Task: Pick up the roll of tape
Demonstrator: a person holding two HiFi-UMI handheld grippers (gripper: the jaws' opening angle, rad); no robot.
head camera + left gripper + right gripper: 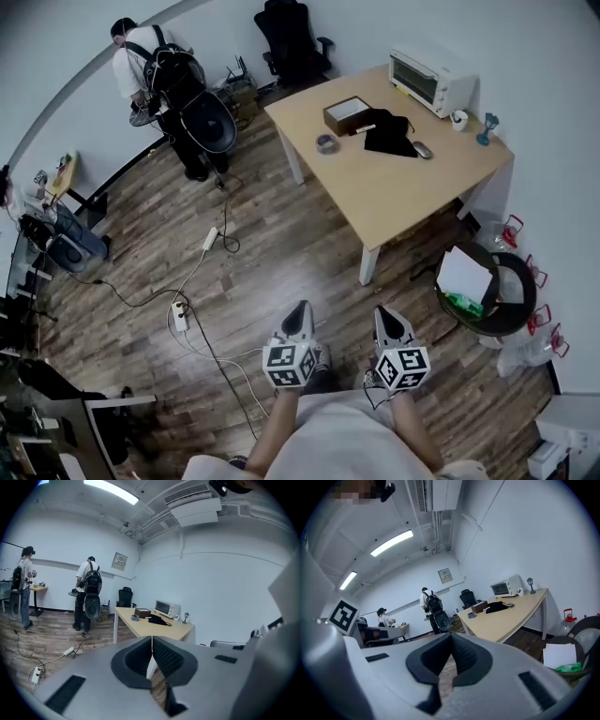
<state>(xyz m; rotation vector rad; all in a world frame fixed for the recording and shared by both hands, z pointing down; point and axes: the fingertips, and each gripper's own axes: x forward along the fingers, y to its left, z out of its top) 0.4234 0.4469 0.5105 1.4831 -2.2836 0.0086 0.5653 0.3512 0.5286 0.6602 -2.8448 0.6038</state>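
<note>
Wooden table [412, 192] carries the roll of tape [326, 143] near its left edge, just beside a brown box [347, 114], well apart from both grippers. Left gripper [298, 317] and right gripper [390, 321] are closed on nothing. Likely step: the approach; next calls for nearing the table, then opening one gripper's jaws

one tape roll [326, 143], one table [412, 192], one oven [427, 81]
</note>
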